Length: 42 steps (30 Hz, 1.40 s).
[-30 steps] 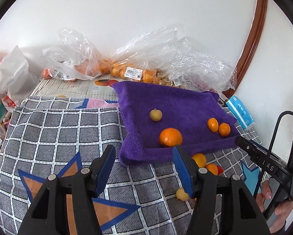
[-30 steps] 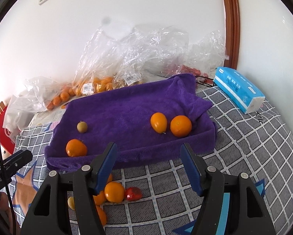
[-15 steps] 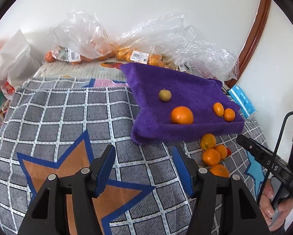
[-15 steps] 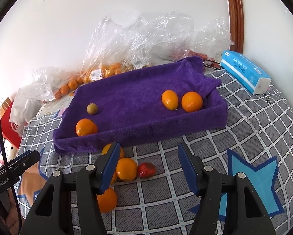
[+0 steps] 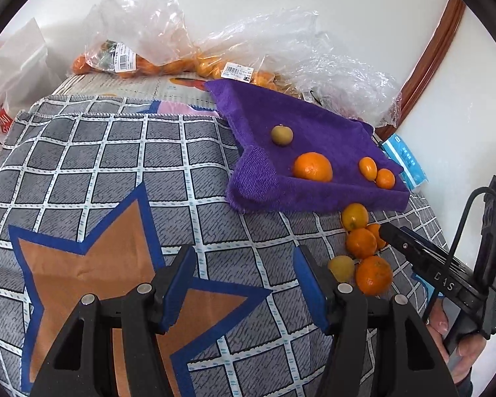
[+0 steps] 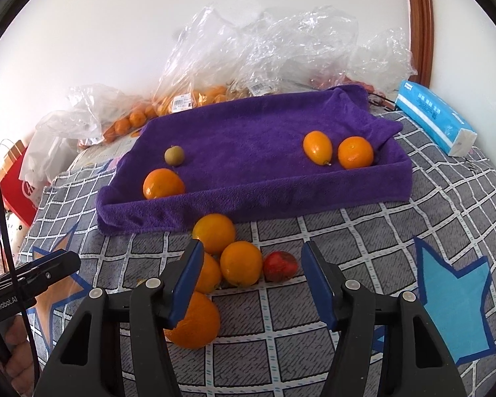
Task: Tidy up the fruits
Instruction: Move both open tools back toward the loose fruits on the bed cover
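A purple towel-lined tray [image 6: 281,198] [image 5: 314,195] holds an orange [image 6: 163,183], a small green-brown fruit [image 6: 174,155], a kumquat [image 6: 317,147] and a small orange [image 6: 355,152]. In front of it lies a cluster of loose oranges [image 6: 241,263] [image 5: 360,243] with a red fruit [image 6: 280,265] and a yellow fruit [image 5: 341,267]. My right gripper [image 6: 251,281] is open and empty, just above that cluster. My left gripper [image 5: 244,281] is open and empty over the patterned cloth, left of the cluster.
Clear plastic bags of oranges [image 6: 188,99] [image 5: 142,59] lie behind the tray by the wall. A blue tissue pack [image 6: 436,122] sits at the right. A red-and-white bag [image 6: 19,185] stands at the left. The checked cloth [image 5: 82,182] covers the table.
Both grippers have pulled back and down from the tray. The loose fruit cluster now sits right under the right gripper, larger in view. Both stay open.
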{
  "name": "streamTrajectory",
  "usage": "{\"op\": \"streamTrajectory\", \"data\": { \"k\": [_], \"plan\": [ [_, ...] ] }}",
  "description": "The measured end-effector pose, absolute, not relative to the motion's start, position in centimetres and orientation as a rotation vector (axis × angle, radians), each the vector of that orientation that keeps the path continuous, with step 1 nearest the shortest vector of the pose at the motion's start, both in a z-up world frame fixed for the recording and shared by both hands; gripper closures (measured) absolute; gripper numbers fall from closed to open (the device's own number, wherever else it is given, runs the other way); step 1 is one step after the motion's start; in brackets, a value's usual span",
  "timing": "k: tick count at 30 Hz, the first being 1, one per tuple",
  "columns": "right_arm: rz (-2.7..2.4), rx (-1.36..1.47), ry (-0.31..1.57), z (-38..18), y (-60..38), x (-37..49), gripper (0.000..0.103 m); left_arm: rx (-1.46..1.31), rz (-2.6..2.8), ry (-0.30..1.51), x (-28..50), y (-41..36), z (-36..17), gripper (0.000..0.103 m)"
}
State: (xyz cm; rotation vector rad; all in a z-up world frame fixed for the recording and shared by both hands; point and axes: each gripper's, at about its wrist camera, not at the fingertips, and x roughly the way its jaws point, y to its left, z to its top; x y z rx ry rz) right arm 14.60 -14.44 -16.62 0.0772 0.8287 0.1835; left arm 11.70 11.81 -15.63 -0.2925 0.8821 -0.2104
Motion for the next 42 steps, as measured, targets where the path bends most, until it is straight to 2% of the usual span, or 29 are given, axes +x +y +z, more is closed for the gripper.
{"op": "streamTrajectory", "data": {
  "k": [21, 23, 25, 28, 35, 39, 42],
  "plan": [
    [0.25, 0.055, 0.863, -17.3, -11.7, 17.3, 0.042, -0.285, -0.209, 0.892, 11.7, 11.5, -16.7, 0.042],
    [0.258, 0.044, 0.852, -17.2, -11.4, 17.2, 0.05, -0.271, -0.205, 0.888, 11.6, 11.4, -16.7, 0.042],
    [0.253, 0.018, 0.843, -17.2, -11.1, 17.0, 0.064, -0.251, -0.2, 0.884, 11.5, 11.1, -16.7, 0.041],
    [0.258, 0.003, 0.836, -17.1, -11.2, 16.7, 0.079, -0.233, -0.199, 0.881, 11.5, 10.9, -16.7, 0.039],
    [0.253, -0.019, 0.826, -16.8, -12.2, 15.6, 0.078, -0.242, -0.2, 0.879, 11.5, 11.0, -16.7, 0.038],
    [0.271, -0.013, 0.832, -16.7, -12.8, 14.7, 0.06, -0.242, -0.199, 0.88, 11.5, 11.0, -16.7, 0.038],
    [0.272, -0.02, 0.84, -16.8, -13.1, 14.1, 0.054, -0.245, -0.198, 0.879, 11.5, 11.1, -16.7, 0.037]
  ]
}}
